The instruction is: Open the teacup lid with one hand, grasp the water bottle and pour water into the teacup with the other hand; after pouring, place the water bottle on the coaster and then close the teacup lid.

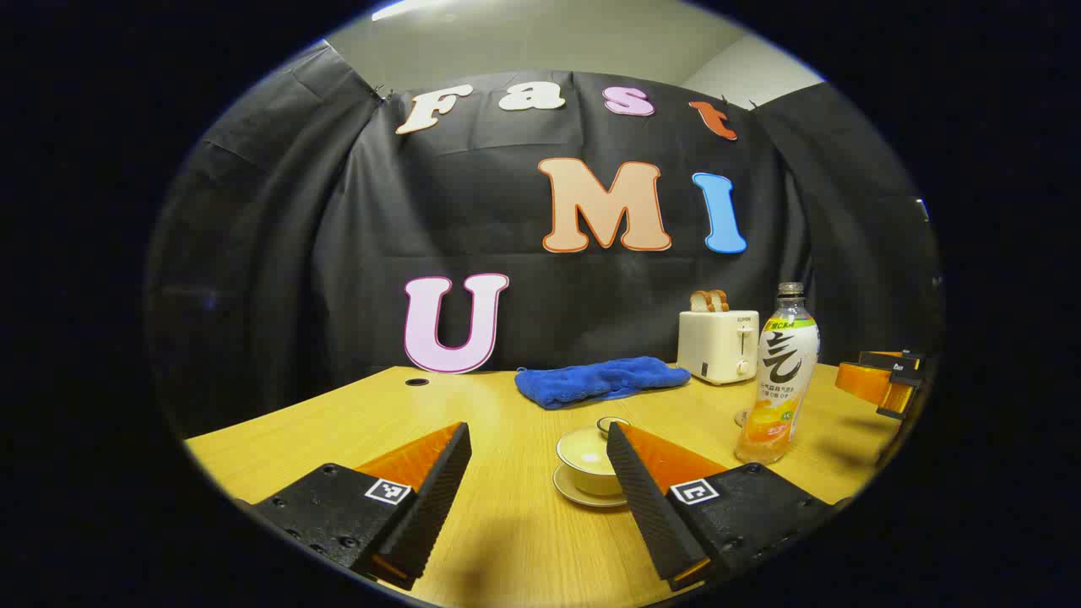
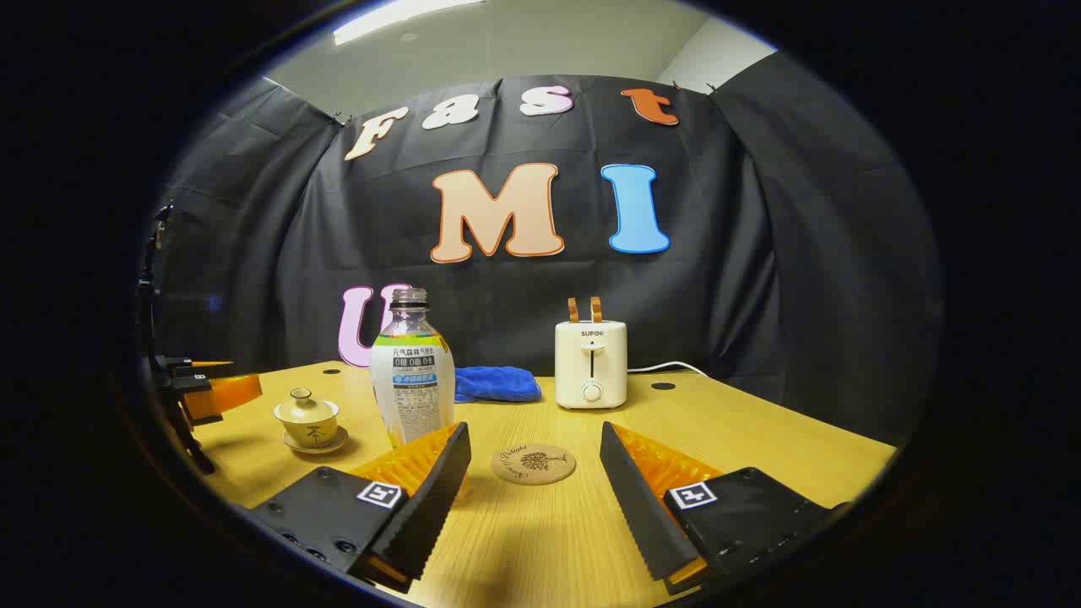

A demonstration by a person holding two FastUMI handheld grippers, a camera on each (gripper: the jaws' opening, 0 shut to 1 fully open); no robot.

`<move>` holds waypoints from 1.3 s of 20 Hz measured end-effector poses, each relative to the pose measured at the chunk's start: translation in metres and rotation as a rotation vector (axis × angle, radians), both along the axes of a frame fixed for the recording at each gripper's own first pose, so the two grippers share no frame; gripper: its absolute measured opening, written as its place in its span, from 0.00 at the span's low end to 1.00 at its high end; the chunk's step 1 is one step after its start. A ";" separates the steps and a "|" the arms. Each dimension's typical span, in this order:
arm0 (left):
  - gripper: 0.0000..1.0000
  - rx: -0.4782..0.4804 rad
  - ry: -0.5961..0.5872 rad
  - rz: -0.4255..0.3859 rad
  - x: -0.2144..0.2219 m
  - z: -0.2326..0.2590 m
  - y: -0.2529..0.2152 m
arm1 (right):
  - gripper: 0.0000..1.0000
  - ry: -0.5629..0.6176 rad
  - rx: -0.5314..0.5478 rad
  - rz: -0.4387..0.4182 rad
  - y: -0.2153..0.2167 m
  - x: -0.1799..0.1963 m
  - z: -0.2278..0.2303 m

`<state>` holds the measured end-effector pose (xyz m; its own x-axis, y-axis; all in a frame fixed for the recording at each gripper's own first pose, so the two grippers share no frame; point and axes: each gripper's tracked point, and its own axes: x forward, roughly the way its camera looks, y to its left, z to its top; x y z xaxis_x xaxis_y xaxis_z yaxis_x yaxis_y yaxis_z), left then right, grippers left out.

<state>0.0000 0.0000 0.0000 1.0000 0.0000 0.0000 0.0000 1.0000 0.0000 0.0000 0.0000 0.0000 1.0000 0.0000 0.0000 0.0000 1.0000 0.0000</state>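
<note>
Both grippers hang low over the wooden table (image 2: 760, 439), pointing toward the back of the booth, each with its fingers spread wide and nothing between them. The left gripper (image 1: 536, 481) sits level just short of the teacup (image 1: 589, 460), which stands on its saucer with the lid on — the cup lies a little to the right of the gap, partly hidden behind the right-hand finger. The water bottle (image 1: 779, 376) stands upright, uncapped, beyond and to the right of the cup. The right gripper (image 2: 532, 485) is level too, its open gap aimed at the round coaster (image 2: 533, 464) lying flat on the table — the bottle rises just behind its left finger. Farther back sit a blue cloth (image 2: 497, 384) and a toaster (image 2: 591, 363) with bread in its slots.
</note>
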 end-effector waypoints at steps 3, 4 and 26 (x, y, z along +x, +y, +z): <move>0.95 0.000 0.001 0.004 0.001 0.000 0.000 | 0.94 0.000 0.000 0.000 0.000 0.000 0.000; 0.95 -0.001 0.001 0.006 0.001 0.000 0.000 | 0.94 0.000 0.000 0.000 0.000 0.000 0.000; 0.95 -0.001 0.001 0.005 0.000 0.000 -0.002 | 0.94 0.000 -0.001 0.001 -0.001 -0.001 0.000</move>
